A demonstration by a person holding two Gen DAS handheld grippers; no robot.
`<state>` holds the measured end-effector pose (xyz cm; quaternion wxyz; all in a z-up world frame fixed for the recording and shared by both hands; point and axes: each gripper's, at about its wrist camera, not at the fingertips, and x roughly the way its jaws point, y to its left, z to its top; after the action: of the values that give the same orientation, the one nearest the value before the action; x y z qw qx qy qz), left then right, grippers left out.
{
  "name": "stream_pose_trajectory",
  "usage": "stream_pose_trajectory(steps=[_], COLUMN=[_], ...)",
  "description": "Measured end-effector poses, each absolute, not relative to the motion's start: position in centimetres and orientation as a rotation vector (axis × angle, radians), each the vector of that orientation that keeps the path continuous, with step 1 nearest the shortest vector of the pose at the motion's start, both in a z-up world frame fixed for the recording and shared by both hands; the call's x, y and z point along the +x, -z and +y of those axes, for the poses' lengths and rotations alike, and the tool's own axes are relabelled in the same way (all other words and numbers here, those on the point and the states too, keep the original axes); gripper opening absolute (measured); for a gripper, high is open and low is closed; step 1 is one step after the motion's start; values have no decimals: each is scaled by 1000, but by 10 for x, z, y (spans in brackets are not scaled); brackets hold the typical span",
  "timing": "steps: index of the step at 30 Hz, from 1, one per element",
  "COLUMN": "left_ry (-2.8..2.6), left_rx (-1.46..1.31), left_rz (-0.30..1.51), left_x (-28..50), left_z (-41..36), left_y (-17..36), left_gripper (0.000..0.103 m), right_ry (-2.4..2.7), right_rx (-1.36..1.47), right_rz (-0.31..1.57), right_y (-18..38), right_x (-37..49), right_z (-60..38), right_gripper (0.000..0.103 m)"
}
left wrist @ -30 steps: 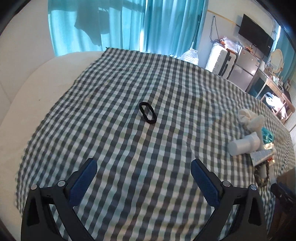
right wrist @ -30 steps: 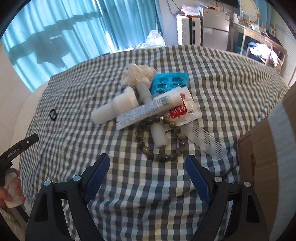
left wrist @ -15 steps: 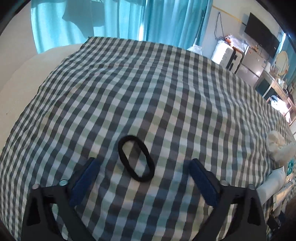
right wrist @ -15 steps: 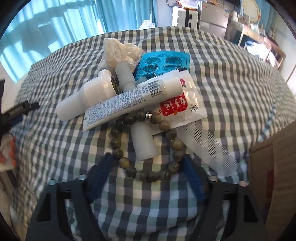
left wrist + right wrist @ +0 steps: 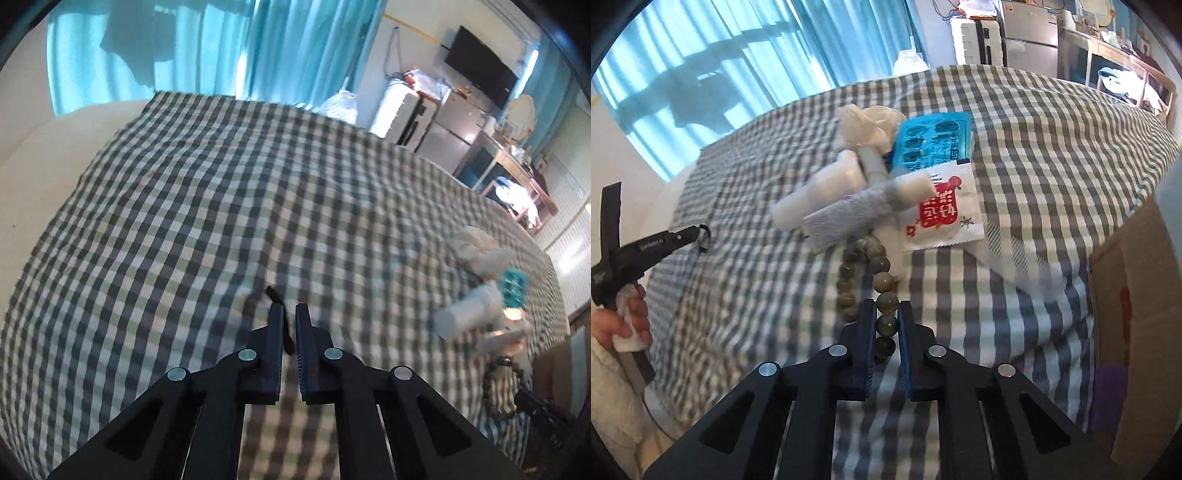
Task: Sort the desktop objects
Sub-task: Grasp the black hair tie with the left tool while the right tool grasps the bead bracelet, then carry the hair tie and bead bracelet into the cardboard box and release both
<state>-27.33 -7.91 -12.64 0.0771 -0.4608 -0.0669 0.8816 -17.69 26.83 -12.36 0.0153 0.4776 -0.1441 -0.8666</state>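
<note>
My left gripper (image 5: 289, 308) is shut on the black hair tie (image 5: 275, 294), whose end sticks out past the fingertips above the checked cloth (image 5: 184, 206). In the right wrist view the left gripper (image 5: 696, 230) holds the hair tie (image 5: 703, 236) lifted at the far left. My right gripper (image 5: 887, 306) is shut on the bead bracelet (image 5: 882, 282), which trails up toward the pile: a white bottle (image 5: 820, 194), a grey tube (image 5: 857, 212), a red-and-white sachet (image 5: 940, 208), a blue blister pack (image 5: 931, 142) and a white tissue (image 5: 866, 120).
A cardboard box (image 5: 1134, 295) stands at the right edge of the table. The pile also shows blurred at the right of the left wrist view (image 5: 476, 310). Teal curtains (image 5: 221, 48) and room furniture lie beyond the table.
Both grippers have closed: the left on the black hair tie, now lifted off the cloth, and the right on the bead bracelet, now pulled taut from the pile.
</note>
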Motion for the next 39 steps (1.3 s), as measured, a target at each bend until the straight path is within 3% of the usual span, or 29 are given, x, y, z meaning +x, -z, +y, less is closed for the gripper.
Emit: stream_pose_trajectory(steps=[16, 23, 28, 29, 31, 32, 33, 39], left_ry=[-2620, -2669, -2680, -2682, -2702, -2722, -2736, -2736], left_rx=[-1089, -997, -1006, -1029, -1063, -1070, -1078, -1248], left_rz=[-225, -208, -178, -173, -163, -161, -170, -176], left_x=[-167, -145, -141, -143, -145, -146, -147, -181], left_z=[-57, -68, -68, -67, -64, -64, -64, -62], left_y=[4, -52, -60, -57, -47, -41, -32, 34], left_gripper=[6, 6, 9, 16, 41, 64, 72, 72], right_ry=[2813, 2823, 2813, 2812, 2802, 2803, 2802, 2777], right_rx=[1078, 1000, 969, 970, 971, 975, 978, 1044], right_rz=[-471, -507, -544, -537, -526, -523, -525, -525], right_y=[-2, -21, -27, -27, -27, -25, -23, -1], right_x=[-100, -70, -61, -61, -60, -60, -60, -73], right_z=[260, 266, 269, 268, 267, 267, 267, 268], right_gripper=[11, 11, 11, 11, 11, 11, 11, 11])
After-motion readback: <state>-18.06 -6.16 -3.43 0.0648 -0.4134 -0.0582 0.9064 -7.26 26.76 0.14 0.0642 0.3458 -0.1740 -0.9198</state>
